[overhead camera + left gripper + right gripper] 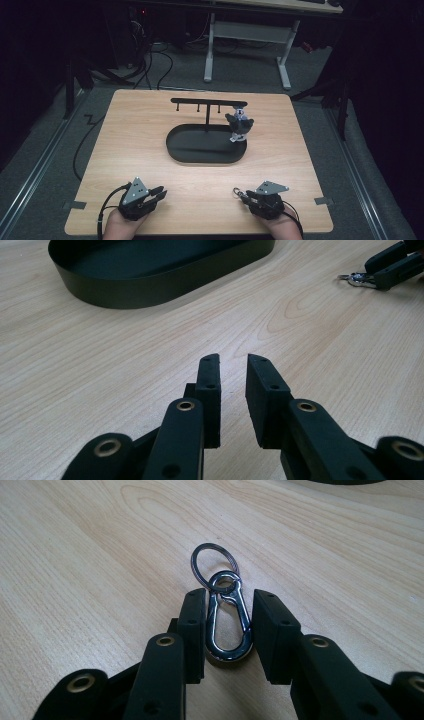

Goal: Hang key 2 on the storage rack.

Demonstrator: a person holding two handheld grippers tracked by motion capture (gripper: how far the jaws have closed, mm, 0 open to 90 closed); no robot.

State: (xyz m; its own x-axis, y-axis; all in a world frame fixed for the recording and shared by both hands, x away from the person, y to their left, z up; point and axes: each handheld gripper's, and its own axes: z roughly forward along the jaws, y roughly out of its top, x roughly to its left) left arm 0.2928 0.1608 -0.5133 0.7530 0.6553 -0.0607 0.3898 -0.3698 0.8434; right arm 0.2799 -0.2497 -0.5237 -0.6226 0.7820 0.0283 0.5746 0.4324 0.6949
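Observation:
A silver snap clip (228, 654) with a key ring on its top end sits between the jaws of my right gripper (230, 593), which is shut on the clip's two sides just above the wood. In the high view this gripper (245, 196) is at the table's near right, with the clip (238, 191) sticking out to the left. My left gripper (161, 192) rests at the near left. Its jaws (233, 360) stand a little apart with nothing between them. A black oval tray (200, 159) carries a T-shaped hook rack (207, 102). A small figure keychain (240, 125) hangs from the rack's right end.
From the left gripper view the tray wall (150, 290) is ahead to the left and the right gripper (372, 276) with the clip (356, 279) is far right. Bare wood lies between the grippers and the tray. White desk legs (209, 55) and cables stand on the floor beyond.

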